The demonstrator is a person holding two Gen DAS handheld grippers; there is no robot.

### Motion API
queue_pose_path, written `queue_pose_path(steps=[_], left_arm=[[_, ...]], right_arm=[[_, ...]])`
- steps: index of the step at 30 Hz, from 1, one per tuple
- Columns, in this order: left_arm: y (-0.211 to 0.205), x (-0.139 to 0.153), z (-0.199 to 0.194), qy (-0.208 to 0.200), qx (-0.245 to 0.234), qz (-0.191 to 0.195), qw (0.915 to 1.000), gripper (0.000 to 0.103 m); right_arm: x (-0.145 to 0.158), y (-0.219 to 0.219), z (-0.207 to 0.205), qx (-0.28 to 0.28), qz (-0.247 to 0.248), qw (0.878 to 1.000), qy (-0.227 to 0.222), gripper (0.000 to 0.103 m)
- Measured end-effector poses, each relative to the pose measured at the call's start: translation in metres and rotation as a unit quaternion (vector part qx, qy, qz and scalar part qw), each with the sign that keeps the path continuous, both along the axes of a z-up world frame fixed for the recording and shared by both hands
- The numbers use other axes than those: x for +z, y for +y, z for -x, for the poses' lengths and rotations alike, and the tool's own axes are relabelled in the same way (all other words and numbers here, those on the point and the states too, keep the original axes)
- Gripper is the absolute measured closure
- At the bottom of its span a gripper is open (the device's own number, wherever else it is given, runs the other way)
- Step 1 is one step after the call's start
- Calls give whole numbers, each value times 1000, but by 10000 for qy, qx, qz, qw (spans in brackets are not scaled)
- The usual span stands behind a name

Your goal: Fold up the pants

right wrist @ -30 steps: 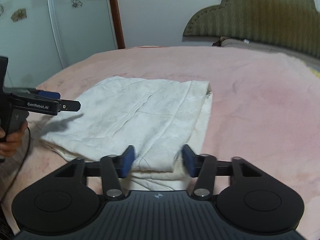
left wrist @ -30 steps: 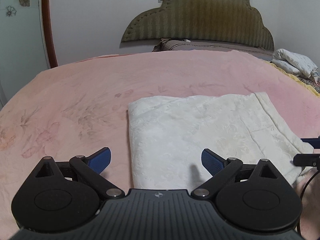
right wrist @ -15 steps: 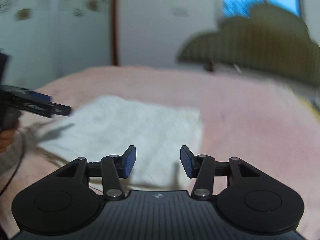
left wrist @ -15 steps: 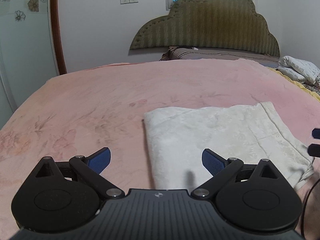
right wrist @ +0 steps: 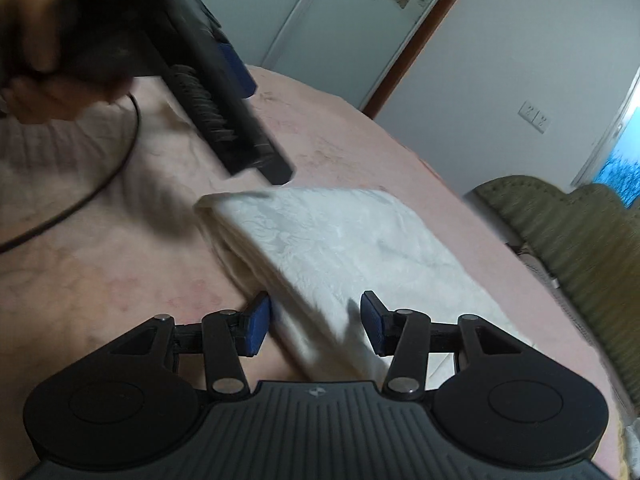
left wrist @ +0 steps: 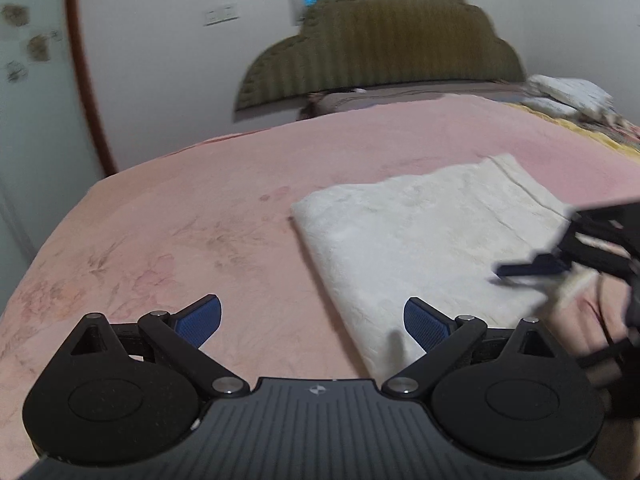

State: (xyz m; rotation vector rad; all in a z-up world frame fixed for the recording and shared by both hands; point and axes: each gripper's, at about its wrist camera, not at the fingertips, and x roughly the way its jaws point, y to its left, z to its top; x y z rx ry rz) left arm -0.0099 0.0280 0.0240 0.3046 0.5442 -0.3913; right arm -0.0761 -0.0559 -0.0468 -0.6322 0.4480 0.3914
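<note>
The white pants (left wrist: 420,240) lie folded into a flat rectangle on the pink bedspread (left wrist: 180,220). My left gripper (left wrist: 312,322) is open above the bed, its right finger over the cloth's near left corner and its left finger over bare bedspread. My right gripper (right wrist: 316,328) is rolled to one side and open. A thick folded edge of the pants (right wrist: 320,264) passes between its fingers, with a gap showing at the left pad. The right gripper (left wrist: 560,244) shows blurred over the pants' right end. In the right wrist view, a hand (right wrist: 36,80) holds the left gripper (right wrist: 256,124).
An olive padded headboard (left wrist: 380,52) and a brown pillow (left wrist: 400,98) stand at the bed's far end. White bedding (left wrist: 568,90) is piled at the far right. A black cable (right wrist: 100,176) hangs from the left gripper. A wardrobe door (right wrist: 340,20) stands beside the bed.
My right gripper rolled sharply and swung across to the pants' folded edge. My left gripper shifted sideways and tilted, so the pants sit further right in its view. Both stayed open.
</note>
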Motion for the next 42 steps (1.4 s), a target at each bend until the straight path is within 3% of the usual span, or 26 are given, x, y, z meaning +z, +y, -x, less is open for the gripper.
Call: queue_pose_path(steps=[3, 6, 9, 14, 16, 19, 22, 25, 27, 30, 33, 36, 38, 42], left_arm=[[-11, -6, 19, -219, -563, -349, 9976, 3], [-33, -17, 36, -659, -929, -943, 9890, 0], [-52, -29, 36, -925, -766, -1313, 9840, 0], [-54, -38, 16, -703, -72, -1385, 9878, 0], [-42, -37, 9, -472, 81, -1250, 9910, 0], [-25, -35, 5, -58, 171, -942, 9954, 0], [-17, -33, 6, 58, 201, -806, 9965, 0], [-12, -28, 8, 179, 112, -719, 9972, 0], [-7, -24, 13, 222, -36, -656, 9976, 2], [-2, -11, 25, 146, -299, -422, 9986, 2], [-5, 11, 19, 77, -587, 157, 9981, 0], [-24, 22, -2, 92, -676, 539, 9962, 0], [-43, 14, -17, 215, -718, 529, 9958, 0], [-76, -25, -40, 917, -575, -68, 9941, 4]], right_arm=[[11, -13, -5, -261, -597, 9979, 52, 53], [21, -27, -11, -464, -1141, 9922, 166, 50], [25, -30, -12, -497, -1206, 9914, 134, 50], [26, -30, -11, -513, -1157, 9919, 83, 45], [22, -31, -13, -435, -1069, 9930, 253, 39], [10, -28, -14, -347, -671, 9956, 553, 39], [9, -31, -7, -172, -551, 9960, 675, 39], [28, -53, 1, 138, -1022, 9897, 996, 39], [46, -80, 5, 163, -1723, 9800, 985, 39], [60, -118, 1, -394, -2512, 9645, 710, 39], [51, -136, -11, -1345, -2452, 9581, 622, 39], [29, -137, -22, -1680, -2260, 9549, 941, 39], [18, -136, -22, -1733, -2153, 9558, 1006, 40], [24, -141, -16, -1778, -2267, 9525, 985, 39]])
